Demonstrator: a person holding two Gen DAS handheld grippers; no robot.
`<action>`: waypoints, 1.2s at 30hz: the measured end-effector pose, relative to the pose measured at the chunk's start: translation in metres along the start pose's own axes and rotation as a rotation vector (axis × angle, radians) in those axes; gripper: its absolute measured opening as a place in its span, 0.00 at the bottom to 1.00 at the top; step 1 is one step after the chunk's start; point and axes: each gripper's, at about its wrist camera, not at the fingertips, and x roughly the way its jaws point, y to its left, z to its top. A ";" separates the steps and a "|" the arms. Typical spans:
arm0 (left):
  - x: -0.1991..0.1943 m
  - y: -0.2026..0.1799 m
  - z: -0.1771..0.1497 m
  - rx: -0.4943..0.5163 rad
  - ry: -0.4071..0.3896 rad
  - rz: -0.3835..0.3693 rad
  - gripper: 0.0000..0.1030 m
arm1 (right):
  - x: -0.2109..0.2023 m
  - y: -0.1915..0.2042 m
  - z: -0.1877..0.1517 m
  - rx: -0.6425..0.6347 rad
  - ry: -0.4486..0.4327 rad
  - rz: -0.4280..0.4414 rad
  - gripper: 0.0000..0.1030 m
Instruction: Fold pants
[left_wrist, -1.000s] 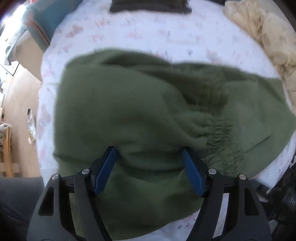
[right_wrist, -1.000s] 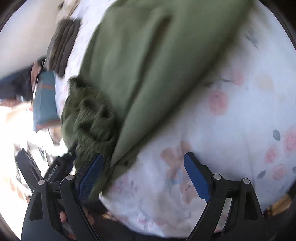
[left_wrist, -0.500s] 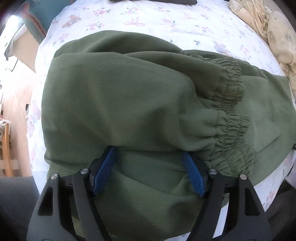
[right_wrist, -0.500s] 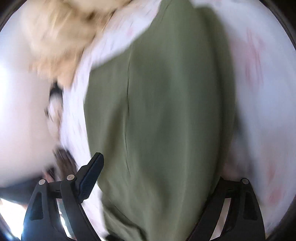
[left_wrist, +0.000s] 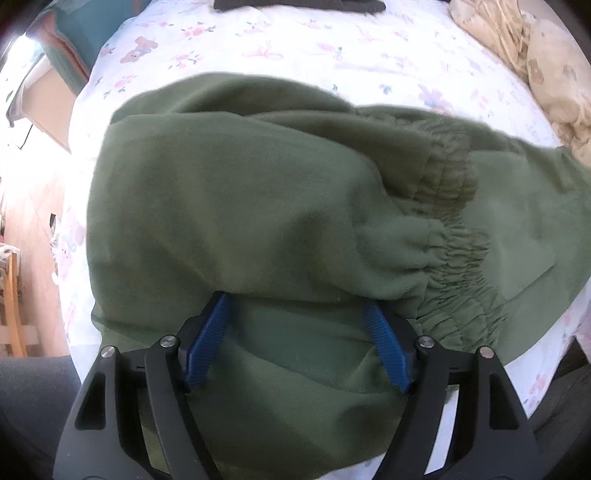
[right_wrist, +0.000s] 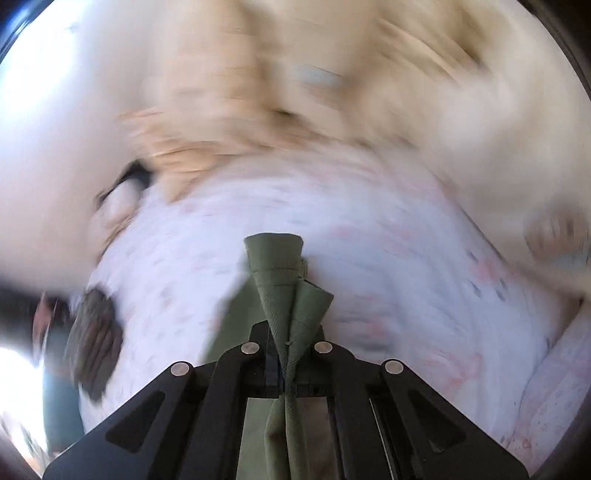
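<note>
Pants (left_wrist: 258, 206): olive green, fleece-like; lie bunched on the bed (left_wrist: 295, 48), on a white floral sheet, filling most of the left wrist view.
Pants vs left gripper (left_wrist: 297, 334): cloth lies directly under and ahead of the blue pads; a folded-over layer ends in an edge running across right at the fingertips (left_wrist: 214, 328), with a lower layer showing between them.
Left gripper state: jaws stand wide apart, pads not squeezing any cloth; released.
Pants vs right gripper (right_wrist: 286, 354): a narrow, pleated bit of the green cloth (right_wrist: 284, 280) stands up out of the jaws and more hangs below them, seen through the frame.
Right gripper state: jaws have just been closing and are now clenched on that bit of the pants.
Long axis: runs left to right across the left wrist view; the far right part reaches toward the lower right edge of the bed.
Elastic gathers (left_wrist: 454, 251): ruched bands right of centre, just beside the left gripper's right finger.
Surroundings: beige blanket (left_wrist: 535, 62) at upper right; dark folded garment (left_wrist: 299, 4) at the far edge.
Right wrist view: heavily blurred; only sheet and beige bedding readable.
</note>
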 end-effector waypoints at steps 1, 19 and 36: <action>-0.005 0.002 -0.001 -0.011 -0.016 -0.004 0.70 | -0.010 0.023 -0.003 -0.075 -0.015 0.060 0.01; -0.061 0.046 -0.014 -0.236 -0.115 -0.154 0.70 | -0.032 0.213 -0.346 -0.988 0.514 0.482 0.08; -0.070 0.052 -0.014 -0.271 -0.145 -0.208 0.70 | -0.019 0.216 -0.318 -0.700 0.664 0.401 0.11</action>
